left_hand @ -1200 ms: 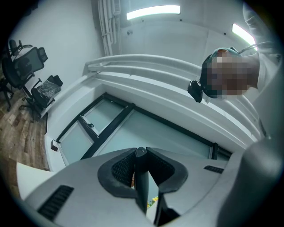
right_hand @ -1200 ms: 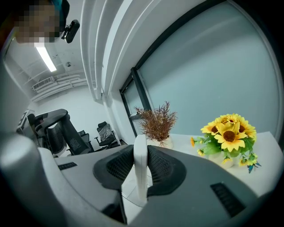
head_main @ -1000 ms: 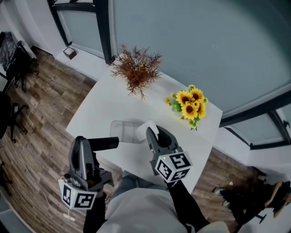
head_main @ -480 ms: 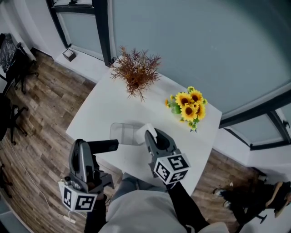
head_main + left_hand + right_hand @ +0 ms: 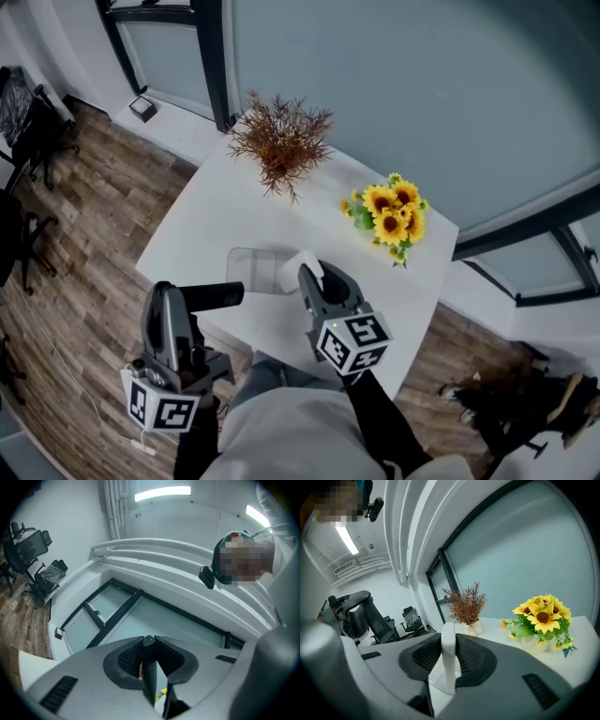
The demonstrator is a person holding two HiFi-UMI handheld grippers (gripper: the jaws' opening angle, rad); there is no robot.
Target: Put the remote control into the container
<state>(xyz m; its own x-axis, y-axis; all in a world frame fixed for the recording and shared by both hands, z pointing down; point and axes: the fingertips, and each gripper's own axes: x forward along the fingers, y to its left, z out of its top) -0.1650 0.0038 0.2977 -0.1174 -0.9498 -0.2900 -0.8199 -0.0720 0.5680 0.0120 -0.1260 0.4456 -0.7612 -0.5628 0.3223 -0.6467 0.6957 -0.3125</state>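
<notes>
Left gripper (image 5: 174, 298) clamps a slim black remote control (image 5: 216, 296), right gripper (image 5: 315, 277) pinches a white remote control (image 5: 302, 264), neither yet inside the clear plastic container (image 5: 251, 270) on the white table (image 5: 216, 211)

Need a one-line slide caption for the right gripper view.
Right gripper clamps a white remote edge-on; sunflowers and a reddish dried plant stand on the white table beyond.

floor: wood (image 5: 94, 216) | wall (image 5: 394, 84): frosted glass, dk frames | office chairs (image 5: 33, 127) left | ceiling strip lt (image 5: 161, 493)
</notes>
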